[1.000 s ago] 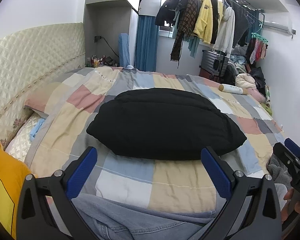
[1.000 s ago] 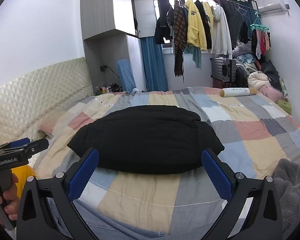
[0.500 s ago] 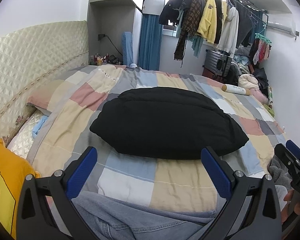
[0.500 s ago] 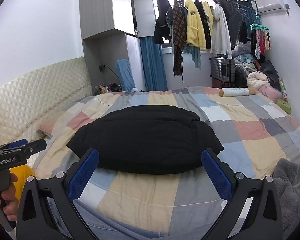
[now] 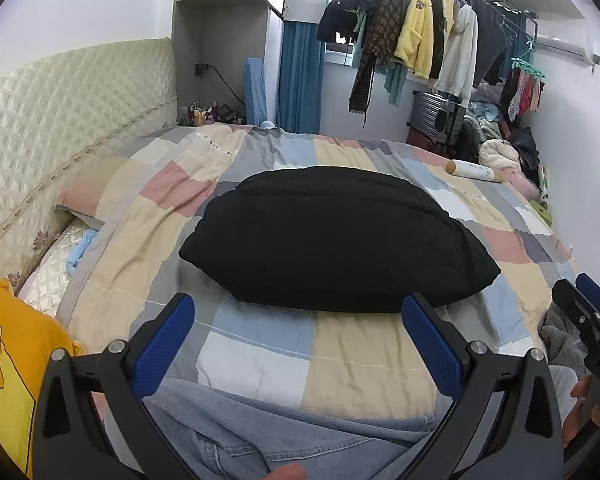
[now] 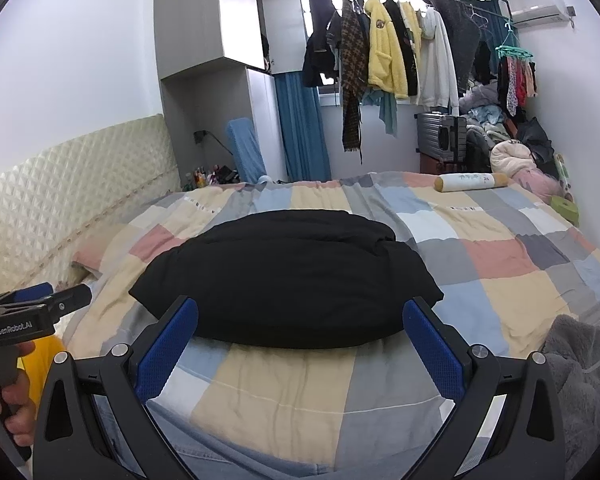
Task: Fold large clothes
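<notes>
A black padded garment (image 5: 332, 240) lies folded into a thick oblong bundle in the middle of the bed's checked quilt (image 5: 340, 360); it also shows in the right wrist view (image 6: 288, 276). My left gripper (image 5: 300, 332) is open and empty, held above the quilt just short of the bundle's near edge. My right gripper (image 6: 300, 336) is open and empty, also just short of the near edge. The right gripper shows at the right edge of the left view (image 5: 592, 320); the left gripper shows at the left edge of the right view (image 6: 36, 312).
A quilted headboard (image 5: 60, 112) runs along the left. A yellow cushion (image 5: 4, 360) lies at the near left. A grey fleece item (image 6: 580, 380) lies at the near right. A white roll (image 6: 472, 181) lies at the bed's far right. Clothes hang on a rack (image 6: 400, 48) behind.
Both grippers stay open and empty; the left view has shifted slightly, the bundle sits a bit farther and more centred. The garment has not moved.
</notes>
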`<state>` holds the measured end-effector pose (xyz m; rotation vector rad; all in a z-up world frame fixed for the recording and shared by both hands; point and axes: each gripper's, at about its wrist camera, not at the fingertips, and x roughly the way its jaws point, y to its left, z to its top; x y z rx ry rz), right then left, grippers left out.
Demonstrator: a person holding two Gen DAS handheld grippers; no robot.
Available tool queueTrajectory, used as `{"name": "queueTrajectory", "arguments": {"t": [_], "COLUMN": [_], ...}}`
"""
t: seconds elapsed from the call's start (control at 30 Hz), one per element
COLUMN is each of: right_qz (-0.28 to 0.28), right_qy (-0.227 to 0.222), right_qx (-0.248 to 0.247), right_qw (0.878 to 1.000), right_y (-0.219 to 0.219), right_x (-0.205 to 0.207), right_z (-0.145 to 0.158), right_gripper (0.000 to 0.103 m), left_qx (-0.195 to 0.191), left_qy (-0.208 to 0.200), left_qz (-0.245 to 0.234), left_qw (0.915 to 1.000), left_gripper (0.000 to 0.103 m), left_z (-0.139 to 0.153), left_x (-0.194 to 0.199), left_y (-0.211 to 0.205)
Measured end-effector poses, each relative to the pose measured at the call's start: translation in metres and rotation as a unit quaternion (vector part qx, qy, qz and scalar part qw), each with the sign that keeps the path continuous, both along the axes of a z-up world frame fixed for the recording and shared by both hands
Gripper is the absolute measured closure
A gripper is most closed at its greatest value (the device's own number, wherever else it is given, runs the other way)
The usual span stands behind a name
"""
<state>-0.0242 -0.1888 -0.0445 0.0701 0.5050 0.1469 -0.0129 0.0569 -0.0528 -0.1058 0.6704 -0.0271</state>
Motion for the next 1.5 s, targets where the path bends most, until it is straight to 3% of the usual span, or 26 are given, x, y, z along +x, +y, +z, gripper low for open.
{"name": "queueTrajectory", "arguments": {"t": [1.5], "right_qz": [-0.004], "right_qy": [0.011], "right_qx": [-0.006], "right_qw": [1.0], "right_y": [0.0], "right_x": [0.002], "right_z": [-0.008], "right_gripper": [0.0], "left_qx": [-0.005], "left_qy": [-0.001], "left_qz": [0.018], "left_qw": [0.9998], "left_gripper": [0.0], "left_z": [-0.001], "left_x": [-0.01], "left_y": [-0.004]}}
